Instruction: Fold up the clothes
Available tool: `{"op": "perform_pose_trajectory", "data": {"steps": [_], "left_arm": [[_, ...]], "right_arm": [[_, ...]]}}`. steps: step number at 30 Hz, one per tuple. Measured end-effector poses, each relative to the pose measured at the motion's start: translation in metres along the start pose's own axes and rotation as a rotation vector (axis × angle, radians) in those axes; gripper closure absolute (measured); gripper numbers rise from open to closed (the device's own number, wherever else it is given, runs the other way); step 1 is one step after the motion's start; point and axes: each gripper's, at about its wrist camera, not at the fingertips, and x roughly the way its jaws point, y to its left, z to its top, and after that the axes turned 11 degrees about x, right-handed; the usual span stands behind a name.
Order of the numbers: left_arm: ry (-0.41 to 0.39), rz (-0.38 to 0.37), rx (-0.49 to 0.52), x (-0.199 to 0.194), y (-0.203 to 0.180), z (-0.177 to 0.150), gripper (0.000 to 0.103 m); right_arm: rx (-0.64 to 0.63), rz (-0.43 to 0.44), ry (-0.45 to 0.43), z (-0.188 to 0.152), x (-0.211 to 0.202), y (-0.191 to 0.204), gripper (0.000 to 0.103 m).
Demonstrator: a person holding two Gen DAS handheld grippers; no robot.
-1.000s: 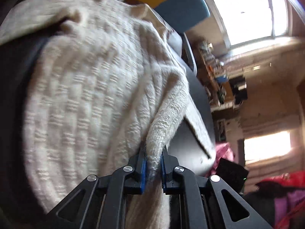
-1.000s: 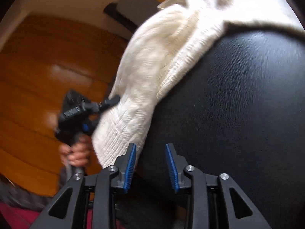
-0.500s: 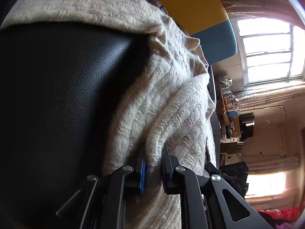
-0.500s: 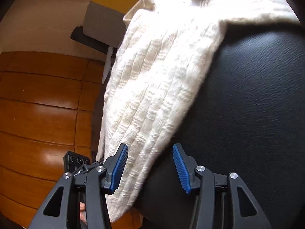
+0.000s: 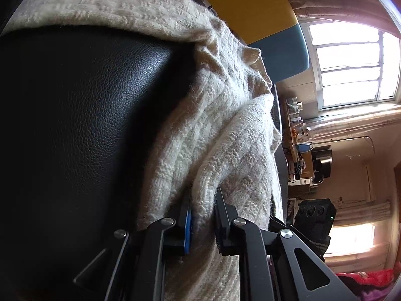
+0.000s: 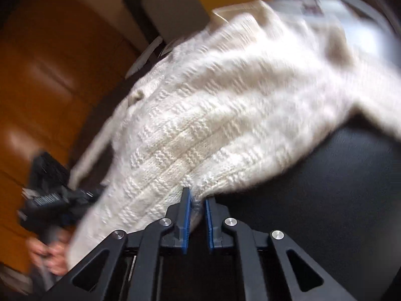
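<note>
Knitwear under two-point grasp: a cream cable-knit sweater (image 5: 220, 135) is lying draped over a black leather-textured surface (image 5: 82, 125). In the left wrist view, the left hand-held gripper (image 5: 202, 215) is pinching a thick rolled fold of the sweater between its blue-padded fingers (image 5: 188, 228), and the knit is bulging out directly ahead of the fingertips and trailing back between the two black arms. Bare black surface is filling the area to the left of this hand-held gripper; the bulk of the sweater is rising ahead of it and to its right. Beyond the sweater, a yellow and blue panel (image 5: 263, 25) and a bright window (image 5: 351, 62) are showing, and a black device (image 5: 315, 215) is sitting just to the right of the fingers.

In the right wrist view, which is blurring with motion, the right hand-held gripper (image 6: 198, 210) is nipping the near edge of the sweater (image 6: 225, 115) between closely drawn blue pads (image 6: 186, 220), with only a thin bit of knit caught between them. The sweater is spreading ahead and to both sides, lying across the black surface (image 6: 325, 200) on the right. To the lower left, the left hand-held gripper (image 6: 82, 195) is meeting the sweater's far edge, held by a hand (image 6: 47, 255) above a wooden floor (image 6: 50, 75).
</note>
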Motion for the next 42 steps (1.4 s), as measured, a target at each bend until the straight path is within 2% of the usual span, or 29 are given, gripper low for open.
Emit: {"op": "perform_pose_trajectory", "data": {"steps": [3,5,6,8,13,14,16,18,19,22,24,30,34,36,42], "left_arm": [[0.007,0.077,0.088,0.001,-0.018,0.000,0.085],[0.008,0.130,0.181,0.002,-0.040,-0.002,0.085],[0.010,0.148,0.228,0.003,-0.052,-0.004,0.085],[0.027,0.121,0.307,0.007,-0.075,-0.011,0.085],[0.121,0.101,0.445,0.040,-0.113,-0.031,0.080],[0.143,0.098,0.457,0.049,-0.116,-0.035,0.078],[0.184,0.091,0.445,0.065,-0.117,-0.039,0.076],[0.195,0.091,0.437,0.072,-0.117,-0.040,0.076],[0.197,0.089,0.438,0.069,-0.113,-0.043,0.076],[0.205,0.077,0.423,0.065,-0.107,-0.044,0.076],[0.207,0.072,0.417,0.063,-0.103,-0.045,0.076],[0.202,0.078,0.422,0.061,-0.103,-0.049,0.073],[0.187,0.076,0.416,0.055,-0.102,-0.049,0.072],[0.170,0.076,0.419,0.047,-0.102,-0.048,0.072],[0.121,0.078,0.427,0.025,-0.102,-0.046,0.070]], "right_arm": [[-0.183,-0.164,-0.100,0.001,-0.022,0.013,0.095],[-0.257,-0.267,-0.152,0.007,-0.039,0.010,0.095],[-0.260,-0.301,-0.162,0.010,-0.044,0.003,0.095],[-0.201,-0.333,-0.148,0.012,-0.047,-0.018,0.095],[-0.054,-0.413,-0.114,0.018,-0.053,-0.070,0.095],[-0.007,-0.389,-0.102,0.017,-0.055,-0.082,0.094],[0.138,-0.183,-0.060,0.007,-0.064,-0.106,0.091],[0.236,-0.023,-0.024,-0.002,-0.068,-0.119,0.075],[0.268,0.029,-0.004,-0.006,-0.067,-0.122,0.075],[0.335,0.120,0.064,-0.016,-0.060,-0.129,0.073],[0.356,0.167,0.079,-0.018,-0.059,-0.128,0.069],[0.339,0.277,0.122,-0.022,-0.044,-0.104,0.058],[0.286,0.227,0.132,-0.019,-0.039,-0.091,0.057],[0.251,0.096,0.118,-0.019,-0.041,-0.085,0.098],[-0.092,-0.324,-0.012,-0.021,-0.068,-0.039,0.098]]}}
